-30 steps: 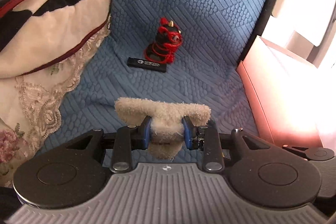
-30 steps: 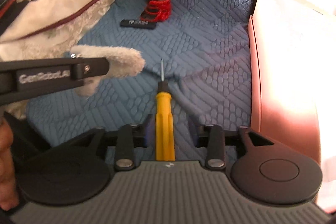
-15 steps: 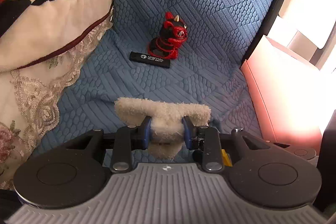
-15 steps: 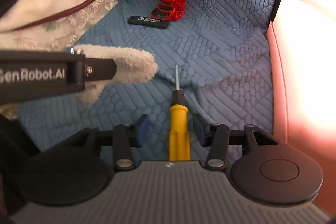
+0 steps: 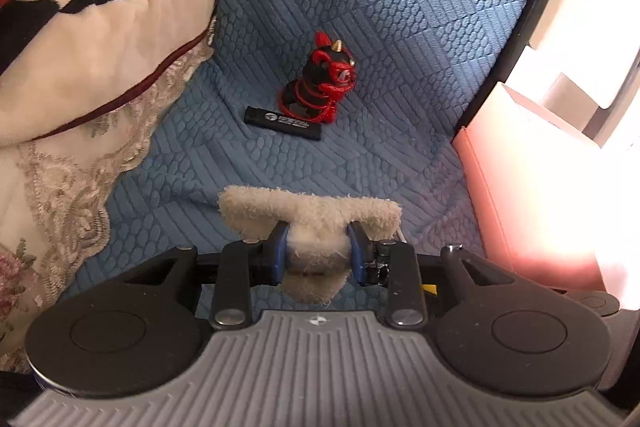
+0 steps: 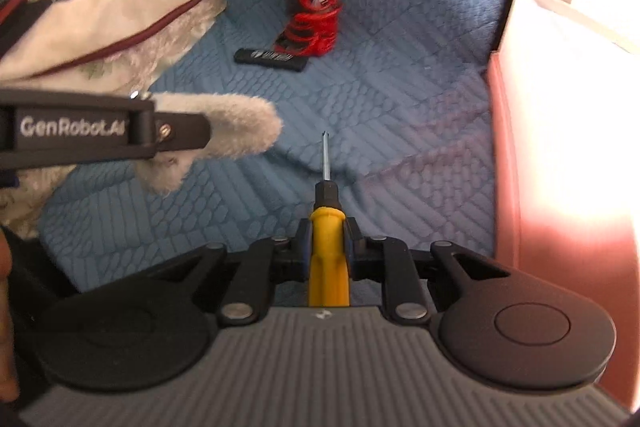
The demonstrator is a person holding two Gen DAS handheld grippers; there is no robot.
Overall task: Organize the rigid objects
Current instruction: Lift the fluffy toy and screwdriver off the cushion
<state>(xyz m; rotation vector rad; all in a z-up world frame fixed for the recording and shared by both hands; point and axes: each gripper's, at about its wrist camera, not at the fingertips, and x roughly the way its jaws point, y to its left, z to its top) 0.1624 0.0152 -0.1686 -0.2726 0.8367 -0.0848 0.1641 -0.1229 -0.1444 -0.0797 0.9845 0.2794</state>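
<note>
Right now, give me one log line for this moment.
left gripper: shut on plush toy | right gripper: shut on screwdriver | both above blue cover

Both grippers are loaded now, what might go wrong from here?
The right gripper clamps the yellow screwdriver with its tip pointing forward; pushing ahead may snag the blue quilted cover. The left gripper pinches a soft plush piece that may slip. Both grippers sit close and may collide.
</note>
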